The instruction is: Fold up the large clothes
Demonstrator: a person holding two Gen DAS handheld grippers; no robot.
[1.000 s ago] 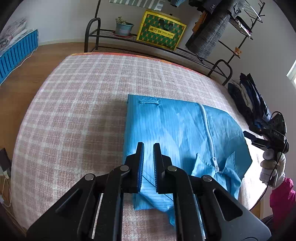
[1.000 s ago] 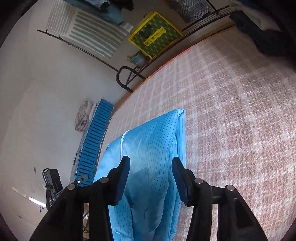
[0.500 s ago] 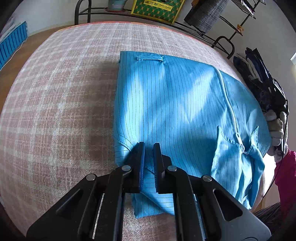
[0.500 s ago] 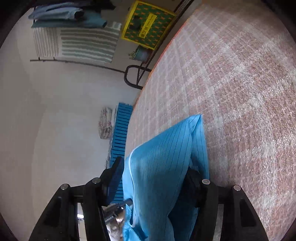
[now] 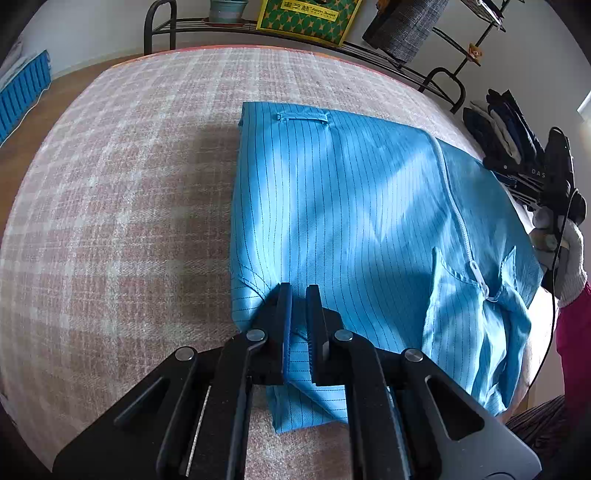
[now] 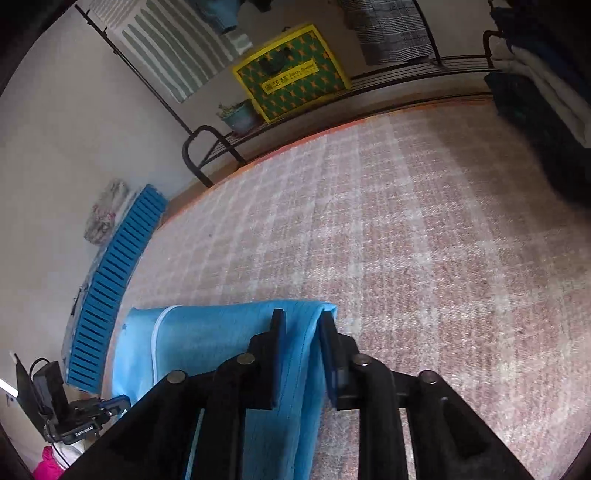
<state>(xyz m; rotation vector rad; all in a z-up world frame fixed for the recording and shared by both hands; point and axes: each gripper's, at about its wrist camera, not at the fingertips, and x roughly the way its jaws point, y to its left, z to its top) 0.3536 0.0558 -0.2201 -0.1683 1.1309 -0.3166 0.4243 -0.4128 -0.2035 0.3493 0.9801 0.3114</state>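
A blue pinstriped garment [image 5: 332, 221] lies partly folded on a pink-and-white checked table cover [image 5: 129, 203], its white zipper [image 5: 452, 206] running down toward a loose collar [image 5: 476, 291] at the near right edge, where some cloth spills over the table's side. A small hanging loop [image 5: 301, 117] marks the straight far edge, a sign that the piece has already been brought into a rough rectangle.

The left gripper [image 5: 298, 295] sits at the garment's near left corner with its jaws drawn almost fully together on a pinch of the blue fabric, apparently to keep that corner in hand while the other side is taken up.

The right gripper [image 6: 302, 325], seen in the right wrist view, is at the opposite edge; its jaws are closing with a doubled fold of the garment [image 6: 221, 332] between them, though the pads do not yet look pressed hard onto it. Taking both near corners at once would let the person carry the near edge over toward the loop for the next fold, which seems the likely purpose of this two-handed hold.

A gloved hand [image 5: 570, 251] and a magenta sleeve [image 5: 576, 332] show at the right margin of the left wrist view. Beyond the table stand a black metal rack [image 5: 369, 48], a yellow-and-green box [image 5: 310, 16], a potted plant [image 5: 226, 5] and hanging clothes [image 5: 402, 24]; a blue slatted panel [image 6: 114, 288] leans along the wall.
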